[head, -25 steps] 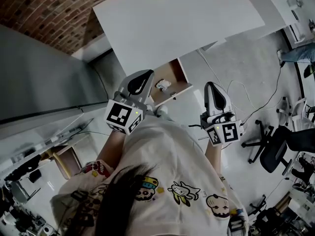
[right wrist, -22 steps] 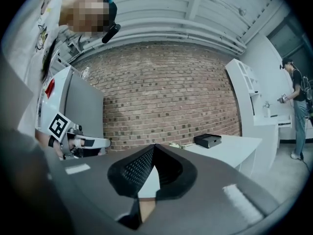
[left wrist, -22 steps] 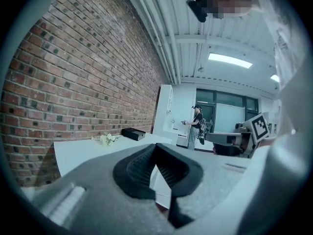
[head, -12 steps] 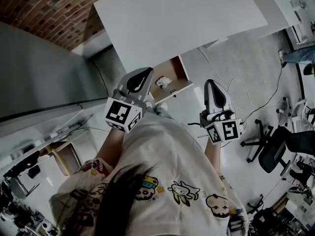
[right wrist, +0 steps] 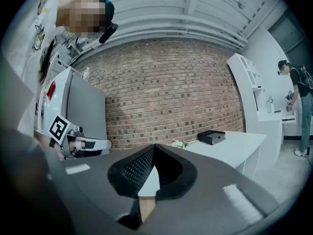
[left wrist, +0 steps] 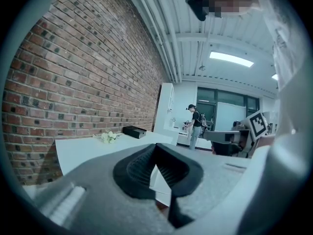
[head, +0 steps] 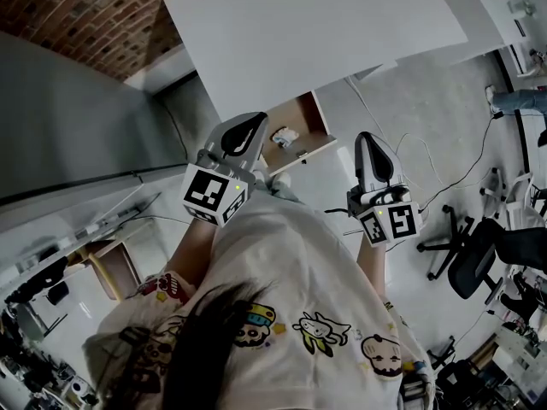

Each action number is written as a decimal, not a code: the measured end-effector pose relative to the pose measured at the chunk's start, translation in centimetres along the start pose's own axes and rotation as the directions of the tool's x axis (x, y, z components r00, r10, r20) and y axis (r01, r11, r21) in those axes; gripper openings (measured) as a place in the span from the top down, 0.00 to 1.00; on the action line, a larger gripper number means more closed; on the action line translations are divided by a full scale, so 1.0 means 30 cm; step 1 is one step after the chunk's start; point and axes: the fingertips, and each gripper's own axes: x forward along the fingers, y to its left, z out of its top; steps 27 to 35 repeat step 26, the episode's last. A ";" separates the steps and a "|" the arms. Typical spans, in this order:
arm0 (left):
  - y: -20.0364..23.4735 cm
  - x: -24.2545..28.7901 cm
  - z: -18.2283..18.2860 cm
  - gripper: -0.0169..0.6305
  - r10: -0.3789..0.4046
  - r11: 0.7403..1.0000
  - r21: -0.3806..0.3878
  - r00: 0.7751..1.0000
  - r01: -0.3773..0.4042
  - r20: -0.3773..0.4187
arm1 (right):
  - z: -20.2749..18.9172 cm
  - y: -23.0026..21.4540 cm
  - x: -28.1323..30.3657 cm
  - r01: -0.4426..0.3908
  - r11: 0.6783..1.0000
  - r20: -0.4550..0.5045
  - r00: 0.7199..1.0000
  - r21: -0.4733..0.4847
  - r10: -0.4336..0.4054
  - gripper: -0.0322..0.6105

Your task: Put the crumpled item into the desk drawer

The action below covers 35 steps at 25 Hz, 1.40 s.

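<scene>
A small white crumpled item (head: 285, 135) lies inside the open wooden drawer (head: 317, 123) under the white desk (head: 308, 32). My left gripper (head: 244, 135) is held up just left of the drawer, jaws shut with nothing between them. In the left gripper view the left gripper (left wrist: 156, 149) shows its ribbed pads meeting at the tip. My right gripper (head: 371, 155) hangs to the right of the drawer, over the floor, also shut and empty. The right gripper (right wrist: 154, 149) points toward the desk (right wrist: 230, 143).
A black box (right wrist: 211, 137) and a small bunch of flowers (right wrist: 179, 144) sit at the desk's far edge by the brick wall (head: 85, 15). A grey partition (head: 77, 135) stands left. Cables and an office chair (head: 479, 259) are right. A person (left wrist: 194, 126) stands far off.
Both grippers have drifted slightly up toward the desk and stay shut. The drawer stays open with the crumpled item in it.
</scene>
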 end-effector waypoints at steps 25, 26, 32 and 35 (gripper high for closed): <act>0.017 0.003 -0.011 0.98 0.010 1.000 0.001 1.000 -0.010 -0.015 | -0.025 0.007 0.019 -0.012 1.000 -0.018 1.000 0.024 0.013 0.94; 0.017 0.004 -0.011 0.98 0.011 1.000 0.001 1.000 -0.011 -0.015 | -0.024 0.007 0.019 -0.012 1.000 -0.017 1.000 0.024 0.013 0.94; 0.017 0.004 -0.011 0.98 0.011 1.000 0.001 1.000 -0.011 -0.015 | -0.024 0.007 0.019 -0.012 1.000 -0.017 1.000 0.024 0.013 0.94; 0.017 0.004 -0.011 0.98 0.011 1.000 0.001 1.000 -0.011 -0.015 | -0.024 0.007 0.019 -0.012 1.000 -0.017 1.000 0.024 0.013 0.94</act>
